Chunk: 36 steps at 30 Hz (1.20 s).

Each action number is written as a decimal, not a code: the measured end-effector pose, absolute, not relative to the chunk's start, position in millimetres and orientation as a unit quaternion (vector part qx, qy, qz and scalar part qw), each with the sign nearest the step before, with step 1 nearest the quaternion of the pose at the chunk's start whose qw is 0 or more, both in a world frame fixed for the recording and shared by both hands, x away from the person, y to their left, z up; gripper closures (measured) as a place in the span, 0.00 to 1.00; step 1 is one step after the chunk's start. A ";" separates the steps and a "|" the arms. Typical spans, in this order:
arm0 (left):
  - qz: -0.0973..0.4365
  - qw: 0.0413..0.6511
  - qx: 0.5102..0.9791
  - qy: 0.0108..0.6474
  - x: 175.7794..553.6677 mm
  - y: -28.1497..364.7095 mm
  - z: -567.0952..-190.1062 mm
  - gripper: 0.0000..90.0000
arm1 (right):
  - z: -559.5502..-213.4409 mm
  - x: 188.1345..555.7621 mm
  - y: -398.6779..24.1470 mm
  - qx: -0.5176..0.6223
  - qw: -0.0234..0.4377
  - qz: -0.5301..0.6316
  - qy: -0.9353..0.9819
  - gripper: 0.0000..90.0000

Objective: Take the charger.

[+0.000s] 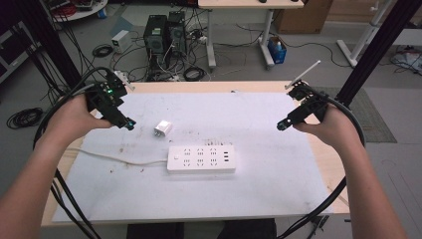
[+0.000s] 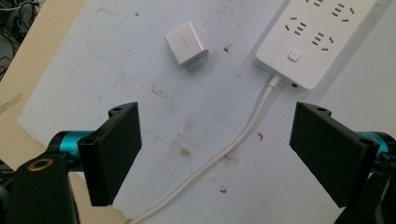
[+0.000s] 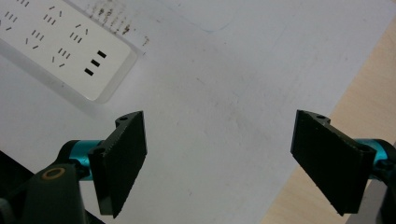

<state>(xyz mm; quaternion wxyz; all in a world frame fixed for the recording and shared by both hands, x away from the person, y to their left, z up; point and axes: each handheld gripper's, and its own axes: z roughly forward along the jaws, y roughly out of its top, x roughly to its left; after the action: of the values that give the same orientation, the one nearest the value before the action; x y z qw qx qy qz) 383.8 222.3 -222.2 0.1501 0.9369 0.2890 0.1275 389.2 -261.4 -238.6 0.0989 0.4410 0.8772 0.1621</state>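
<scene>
A white power strip (image 1: 201, 159) lies mid-table on the white sheet (image 1: 268, 184), a white plug adapter (image 1: 162, 128) just beyond it. The left gripper (image 2: 215, 154), jaws wide apart, reveals the adapter's prongs; the right gripper (image 3: 219, 161), equally spread, catches the strip's USB end.

In the high view my forearms rise from the bottom corners of the frame and angle inward. My left hand (image 1: 74, 117) sits at middle left, wrapped around my left gripper (image 1: 130, 124), which points toward frame centre. My right hand (image 1: 331, 124) sits at middle right with my right gripper (image 1: 281, 126) aimed leftward. In both gripper views my jaws stand wide apart, holding nothing.
</scene>
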 end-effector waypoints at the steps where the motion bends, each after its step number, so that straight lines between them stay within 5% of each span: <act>1: 0.127 0.149 0.937 0.290 384.9 221.7 -223.5 0.19 | -238.6 389.2 -261.4 0.441 0.099 0.162 0.877 0.20; 17: 0.109 0.162 0.915 0.352 419.1 205.3 -253.1 0.19 | -245.3 396.9 -263.3 0.447 0.095 0.164 0.875 0.20; 36: 0.063 0.135 0.876 0.459 476.5 168.0 -349.7 0.19 | -256.8 393.7 -269.9 0.452 0.086 0.175 0.870 0.20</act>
<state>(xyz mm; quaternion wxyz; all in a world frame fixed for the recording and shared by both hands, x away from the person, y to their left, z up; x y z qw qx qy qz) 476.5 168.0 -349.7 0.1349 0.8760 0.4587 0.0635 393.7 -269.9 -256.8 0.0862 0.4524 0.8702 0.1749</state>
